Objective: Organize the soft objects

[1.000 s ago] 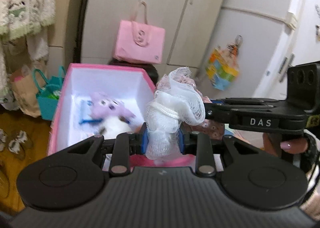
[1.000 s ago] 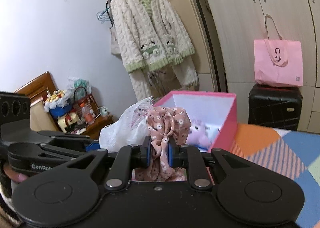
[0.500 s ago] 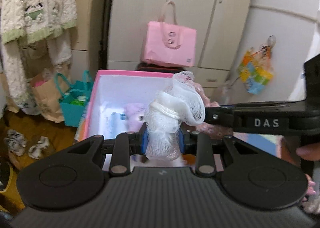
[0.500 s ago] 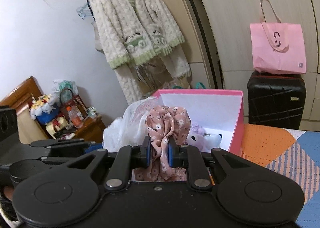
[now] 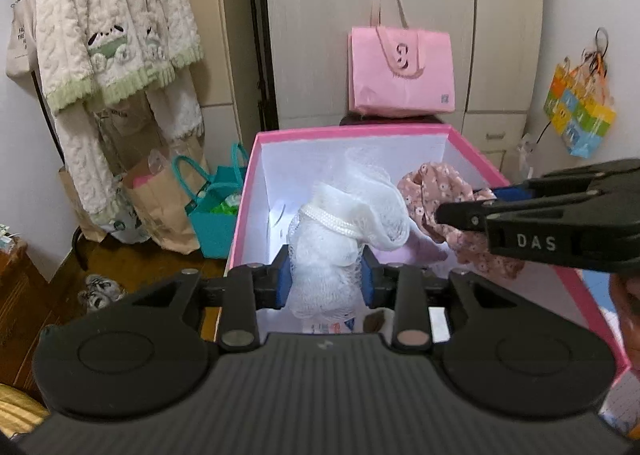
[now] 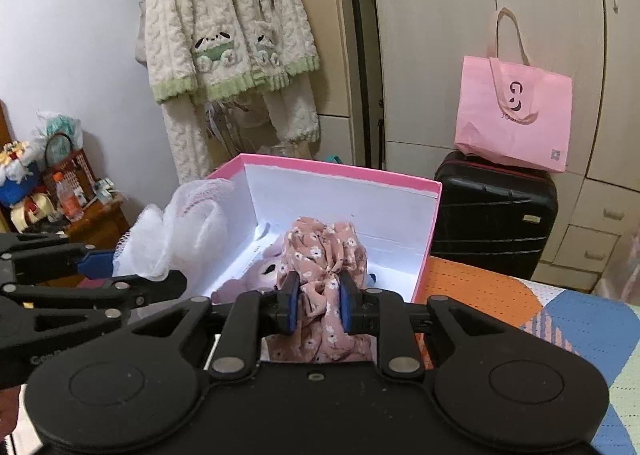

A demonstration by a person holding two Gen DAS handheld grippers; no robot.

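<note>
My left gripper is shut on a white mesh puff and holds it over the open pink box. My right gripper is shut on a pink floral cloth, also over the box. In the left wrist view the right gripper comes in from the right with the floral cloth. In the right wrist view the left gripper shows at left with the white puff. A purple plush toy lies inside the box.
A pink tote bag sits on a black suitcase before the wardrobe. A knitted cardigan hangs at left above paper and teal bags. The box rests on a patterned bedspread. A cluttered wooden stand is at far left.
Both grippers have moved forward over the pink box, still holding their items. The box now fills more of each view and sits directly under the puff and cloth.
</note>
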